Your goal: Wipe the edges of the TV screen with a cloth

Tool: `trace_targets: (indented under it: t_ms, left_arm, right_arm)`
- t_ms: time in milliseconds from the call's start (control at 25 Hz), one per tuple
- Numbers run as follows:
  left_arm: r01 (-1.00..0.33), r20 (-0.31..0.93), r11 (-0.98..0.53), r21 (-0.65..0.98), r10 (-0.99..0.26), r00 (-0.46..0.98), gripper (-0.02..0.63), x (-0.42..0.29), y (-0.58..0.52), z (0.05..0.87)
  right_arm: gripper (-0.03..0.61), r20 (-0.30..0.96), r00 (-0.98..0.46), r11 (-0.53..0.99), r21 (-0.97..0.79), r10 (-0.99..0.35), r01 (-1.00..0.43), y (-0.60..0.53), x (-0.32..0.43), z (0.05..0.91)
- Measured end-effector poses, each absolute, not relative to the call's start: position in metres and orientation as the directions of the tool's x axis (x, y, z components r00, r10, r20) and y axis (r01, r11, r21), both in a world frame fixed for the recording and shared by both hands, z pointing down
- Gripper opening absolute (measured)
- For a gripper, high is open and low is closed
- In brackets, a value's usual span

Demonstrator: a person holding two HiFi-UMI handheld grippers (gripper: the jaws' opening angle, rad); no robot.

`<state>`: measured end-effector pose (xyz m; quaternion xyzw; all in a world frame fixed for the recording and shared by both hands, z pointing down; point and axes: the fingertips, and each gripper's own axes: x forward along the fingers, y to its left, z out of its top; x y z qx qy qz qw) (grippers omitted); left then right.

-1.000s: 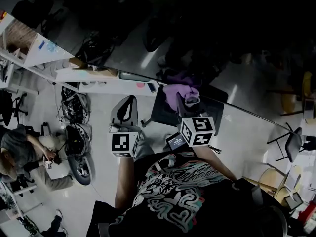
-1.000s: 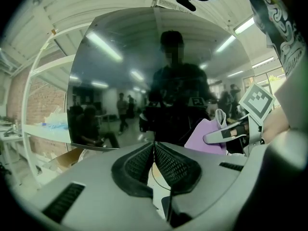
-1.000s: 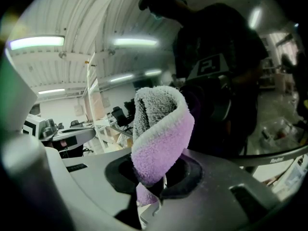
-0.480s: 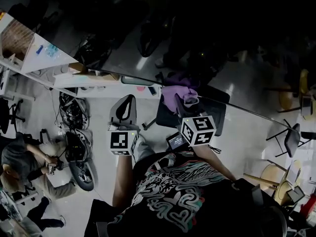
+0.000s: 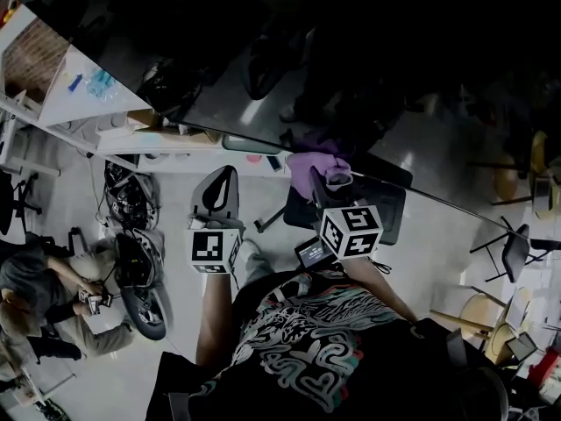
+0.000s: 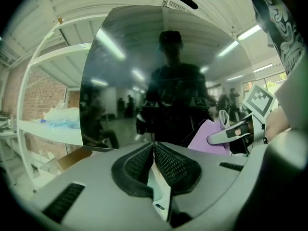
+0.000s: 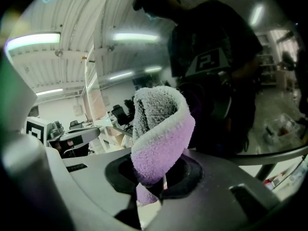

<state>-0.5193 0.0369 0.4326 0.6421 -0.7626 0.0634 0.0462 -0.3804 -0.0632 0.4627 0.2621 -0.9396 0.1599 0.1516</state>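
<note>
Your right gripper (image 7: 160,179) is clenched on the purple cloth (image 7: 162,129) at the TV screen's (image 5: 394,95) lower edge. Your left gripper (image 6: 154,147) is closed on nothing, near it.

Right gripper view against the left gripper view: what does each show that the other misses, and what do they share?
Only the right gripper view: the purple cloth pinched between the jaws of the right gripper, folded into an upright loop. Only the left gripper view: the left gripper with jaws together and nothing between them, plus a white shelf and brick wall left of the screen. Both: the dark TV screen reflecting the person, and the cloth itself, seen from the side in the left gripper view.
</note>
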Motion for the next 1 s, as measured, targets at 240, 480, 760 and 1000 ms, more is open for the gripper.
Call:
trace_targets:
  t_ms: [240, 480, 760, 1000]
  left_arm:
    - [-0.986, 0.152, 0.163, -0.031, -0.974, -0.166, 0.023, -0.529, 0.038, 0.434]
    - [-0.987, 0.151, 0.16, -0.029, -0.975, -0.163, 0.023, -0.535, 0.038, 0.436]
    - [-0.987, 0.137, 0.159, -0.024, -0.977, -0.161, 0.023, -0.559, 0.042, 0.436]
    - [-0.986, 0.13, 0.163, -0.017, -0.978, -0.164, 0.023, -0.574, 0.05, 0.432]
  right_arm:
    - [0.097, 0.369, -0.817, 0.811, -0.224, -0.443, -0.541, -0.061, -0.391, 0.462]
    - [0.097, 0.365, -0.818, 0.81, -0.226, -0.445, -0.542, -0.061, -0.398, 0.463]
    - [0.097, 0.371, -0.812, 0.802, -0.23, -0.452, -0.551, -0.058, -0.418, 0.466]
    - [0.097, 0.371, -0.808, 0.8, -0.226, -0.458, -0.556, -0.053, -0.431, 0.464]
